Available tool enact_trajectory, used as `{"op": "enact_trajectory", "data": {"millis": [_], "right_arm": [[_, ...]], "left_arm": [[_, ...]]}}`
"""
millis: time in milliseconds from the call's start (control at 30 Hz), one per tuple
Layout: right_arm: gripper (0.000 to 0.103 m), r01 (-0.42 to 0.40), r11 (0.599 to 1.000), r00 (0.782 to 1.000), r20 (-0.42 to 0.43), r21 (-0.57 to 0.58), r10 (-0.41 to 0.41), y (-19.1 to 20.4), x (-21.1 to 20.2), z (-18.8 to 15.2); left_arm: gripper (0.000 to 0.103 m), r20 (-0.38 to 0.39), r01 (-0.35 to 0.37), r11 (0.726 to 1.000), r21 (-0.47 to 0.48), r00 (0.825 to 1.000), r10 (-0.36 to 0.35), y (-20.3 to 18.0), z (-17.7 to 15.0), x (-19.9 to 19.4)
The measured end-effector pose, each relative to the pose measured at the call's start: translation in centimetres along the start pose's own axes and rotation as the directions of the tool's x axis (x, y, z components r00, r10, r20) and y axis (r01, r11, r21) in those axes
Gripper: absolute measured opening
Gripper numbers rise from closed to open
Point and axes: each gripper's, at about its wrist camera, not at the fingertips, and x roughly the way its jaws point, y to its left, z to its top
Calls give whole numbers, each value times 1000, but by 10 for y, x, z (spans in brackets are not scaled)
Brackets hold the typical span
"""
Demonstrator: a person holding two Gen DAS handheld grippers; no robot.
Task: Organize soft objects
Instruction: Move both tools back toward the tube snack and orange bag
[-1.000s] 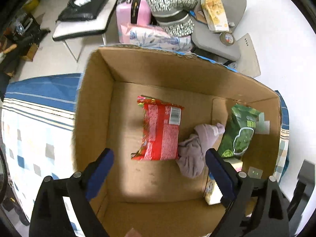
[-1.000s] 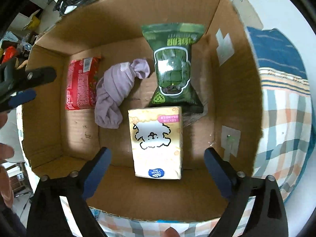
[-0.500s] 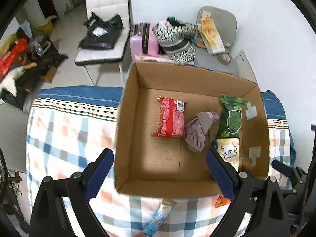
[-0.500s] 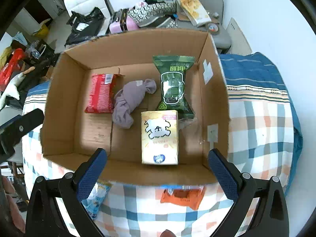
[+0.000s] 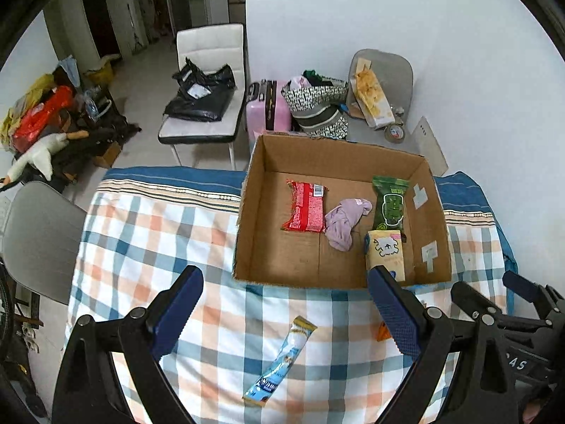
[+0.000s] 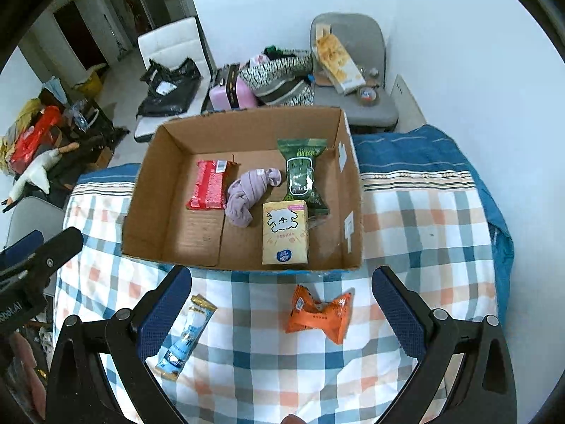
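Both grippers, left (image 5: 284, 305) and right (image 6: 282, 305), gaped empty; box (image 6: 137, 205) partly filled; next, orange packet (image 6: 317, 314) at 12 o'clock.

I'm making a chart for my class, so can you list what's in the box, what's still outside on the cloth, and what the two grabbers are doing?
Box: cardboard box on the checked cloth
Inside the box: red packet, purple cloth, green packet, yellow tissue pack
Outside, in front of the box: blue stick packet, orange packet
Left gripper: open, holding nothing
Right gripper: open, holding nothing
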Motion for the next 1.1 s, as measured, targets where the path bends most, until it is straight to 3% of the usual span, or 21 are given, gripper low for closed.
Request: {"op": "enact_trajectory", "data": {"millis": [300, 467, 600, 800, 933, 1100], "right_arm": [[103, -35, 998, 998, 47, 51, 33, -18, -35, -29], [103, -41, 991, 994, -97, 128, 54, -50, 18, -54], [103, -34, 988, 975, -214, 151, 66, -69, 79, -71], [103, 5, 992, 960, -278, -129, -41, -61, 145, -80], [103, 14, 929, 949, -287, -370, -129, -43, 179, -89], [101, -34, 871, 936, -322, -490, -145, -36, 213, -102]], "left_arm": [[95, 32, -40, 999, 19, 999, 39, -3, -25, -29], [95, -84, -79, 997, -5, 993, 78, 2, -52, 12], [95, -218, -110, 994, -25, 971, 102, 6, -79, 63], [95, -368, -111, 993, -46, 926, 87, 8, -112, 123], [95, -425, -125, 991, -40, 900, 97, 4, -128, 151], [95, -465, -129, 991, -19, 879, 105, -3, -140, 172]]}}
